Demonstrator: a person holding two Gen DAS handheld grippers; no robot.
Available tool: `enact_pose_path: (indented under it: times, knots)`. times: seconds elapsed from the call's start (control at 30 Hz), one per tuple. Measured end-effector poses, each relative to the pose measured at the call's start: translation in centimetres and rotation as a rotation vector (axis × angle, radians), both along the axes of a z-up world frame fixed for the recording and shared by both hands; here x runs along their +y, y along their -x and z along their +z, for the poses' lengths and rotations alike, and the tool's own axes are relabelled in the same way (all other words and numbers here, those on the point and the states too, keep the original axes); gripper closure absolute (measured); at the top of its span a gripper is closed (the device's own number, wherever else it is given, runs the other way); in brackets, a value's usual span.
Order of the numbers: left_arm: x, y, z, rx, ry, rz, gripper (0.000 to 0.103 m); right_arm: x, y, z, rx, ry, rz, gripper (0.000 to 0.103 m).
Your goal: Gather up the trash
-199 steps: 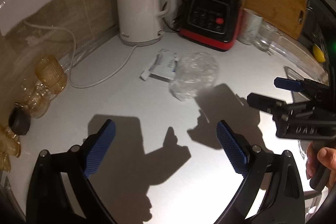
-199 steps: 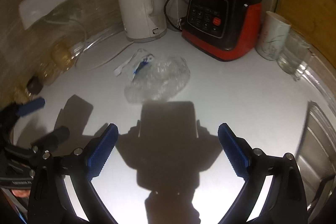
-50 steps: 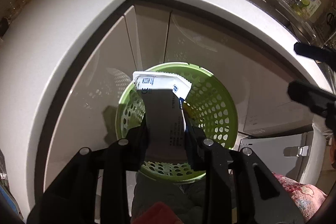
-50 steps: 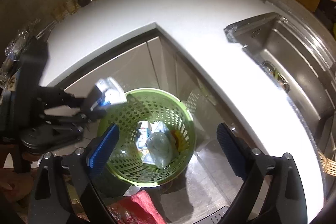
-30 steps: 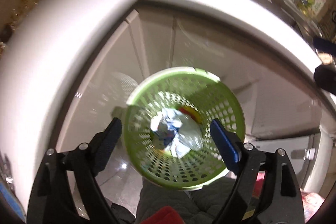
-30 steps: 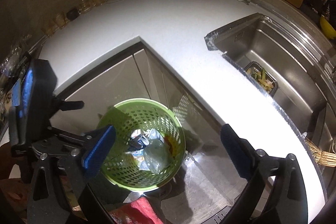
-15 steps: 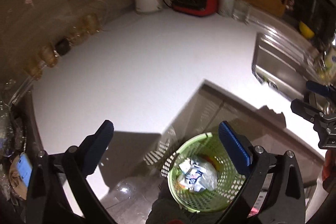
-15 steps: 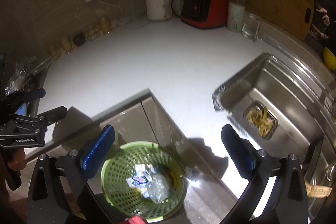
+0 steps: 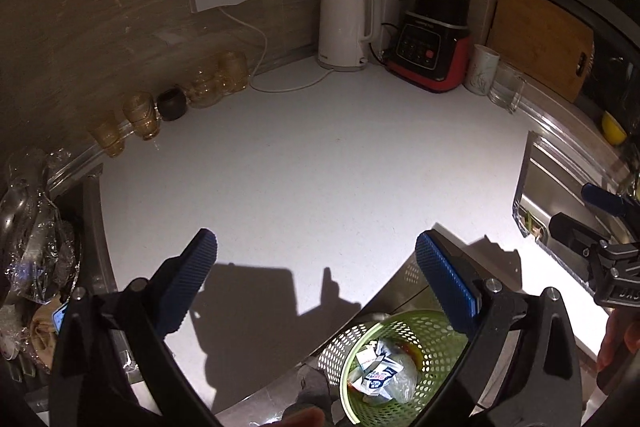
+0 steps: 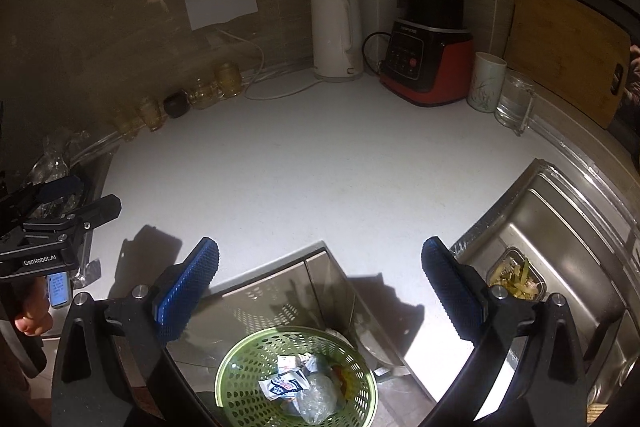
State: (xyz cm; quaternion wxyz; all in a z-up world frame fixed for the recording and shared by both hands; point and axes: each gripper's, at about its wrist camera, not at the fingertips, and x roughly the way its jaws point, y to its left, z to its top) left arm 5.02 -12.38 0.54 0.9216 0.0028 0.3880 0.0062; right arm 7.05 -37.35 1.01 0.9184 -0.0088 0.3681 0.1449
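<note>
Two tools hang over one white counter (image 10: 320, 179), which fills most of what we see, with a steel sink (image 10: 560, 247) set into its right side. Against the back wall we see a red-based blender (image 10: 430, 39), a white kettle (image 10: 336, 39) and a wooden cutting board (image 10: 568, 55). Below the counter's edge a green perforated basket (image 10: 244, 375) stands on the floor, holding the trash: a printed white wrapper (image 10: 284, 387) and a crumpled clear plastic bag (image 10: 320, 401). Our left tool (image 9: 316, 281) has just been opening and now stands wide, with nothing between its pads; our right tool (image 10: 320, 287) is spread wide and empty too.
</note>
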Motion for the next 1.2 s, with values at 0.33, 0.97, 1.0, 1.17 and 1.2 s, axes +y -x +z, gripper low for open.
enact_pose_path:
  times: [0.33, 0.97, 1.0, 1.17, 1.2]
  knots:
    - [2.0, -1.2, 0.5, -0.020, 0.022, 0.022, 0.008, 2.3, -1.5, 1.0, -0.013, 0.016, -0.002, 0.002]
    - [3.0, -2.6, 4.0, -0.104, -0.008, 0.029, 0.008, 4.5, -2.2, 4.4, -0.102, -0.009, -0.025, 0.002]
    - [3.0, -2.6, 4.5, -0.116, -0.013, 0.033, 0.008, 4.5, -2.2, 4.7, -0.112, -0.013, -0.027, 0.002]
    - [3.0, -2.6, 6.6, -0.162, -0.016, 0.064, 0.008, 4.2, -2.2, 6.8, -0.168, -0.037, -0.038, 0.002]
    - [3.0, -2.5, 6.9, -0.170, -0.015, 0.071, 0.008, 4.1, -2.1, 7.2, -0.179, -0.041, -0.040, 0.002]
